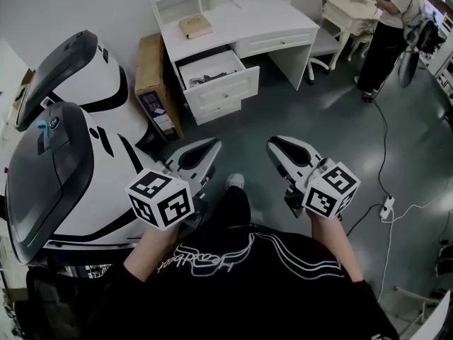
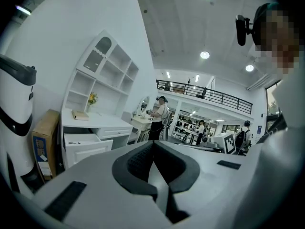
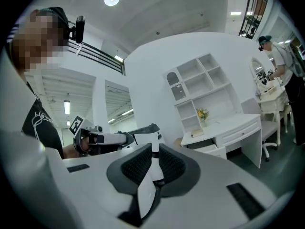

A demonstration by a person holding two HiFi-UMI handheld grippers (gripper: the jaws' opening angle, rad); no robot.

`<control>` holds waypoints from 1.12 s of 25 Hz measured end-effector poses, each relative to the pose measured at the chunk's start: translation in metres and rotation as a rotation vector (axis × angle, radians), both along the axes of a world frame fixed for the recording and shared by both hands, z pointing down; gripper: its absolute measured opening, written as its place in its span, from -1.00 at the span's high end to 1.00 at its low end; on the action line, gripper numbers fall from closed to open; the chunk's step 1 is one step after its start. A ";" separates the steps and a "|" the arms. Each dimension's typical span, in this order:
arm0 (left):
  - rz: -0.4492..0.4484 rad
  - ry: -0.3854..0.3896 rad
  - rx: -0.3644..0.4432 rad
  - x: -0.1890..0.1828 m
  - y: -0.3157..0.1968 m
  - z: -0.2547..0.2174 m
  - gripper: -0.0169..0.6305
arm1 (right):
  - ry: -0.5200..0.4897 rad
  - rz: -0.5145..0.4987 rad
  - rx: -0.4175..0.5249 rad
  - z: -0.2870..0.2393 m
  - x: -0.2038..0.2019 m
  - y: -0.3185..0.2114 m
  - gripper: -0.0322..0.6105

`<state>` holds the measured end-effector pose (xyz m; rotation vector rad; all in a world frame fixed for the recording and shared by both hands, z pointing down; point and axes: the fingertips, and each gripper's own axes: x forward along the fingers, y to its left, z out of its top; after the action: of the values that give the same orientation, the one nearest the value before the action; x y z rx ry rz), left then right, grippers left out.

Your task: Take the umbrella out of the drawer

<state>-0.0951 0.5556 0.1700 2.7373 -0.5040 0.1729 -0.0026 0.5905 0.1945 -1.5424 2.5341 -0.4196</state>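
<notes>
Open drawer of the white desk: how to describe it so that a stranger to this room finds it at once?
Find the white wooden desk with shelves, beside a brown cardboard box. The white open drawer is at the desk's left end in the head view, below a tan book on top. It alone is pulled out; the wide flat drawer to its right is shut.

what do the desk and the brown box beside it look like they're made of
Desk: probably white-painted wood or laminated board. Its surfaces are smooth and evenly satin, and the fronts are moulded.
Box: cardboard, judging by the dull brown faces and folded edges. One side carries a printed label.
</notes>
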 end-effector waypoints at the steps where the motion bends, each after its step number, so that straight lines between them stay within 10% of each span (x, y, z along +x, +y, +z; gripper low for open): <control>1: 0.001 0.001 -0.004 0.004 -0.011 0.003 0.89 | 0.001 0.000 -0.007 0.004 0.003 -0.010 0.73; 20: -0.096 -0.080 -0.218 0.067 -0.403 0.084 0.89 | -0.002 -0.098 -0.221 0.065 0.076 -0.393 0.73; 28: -0.143 -0.085 -0.244 0.068 -0.493 0.111 0.89 | 0.168 -0.213 -0.261 0.092 0.083 -0.485 0.52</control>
<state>-0.0274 0.0625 0.2812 2.4554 -0.6534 0.2947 0.0800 0.1059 0.2867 -1.4454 2.8853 -0.7014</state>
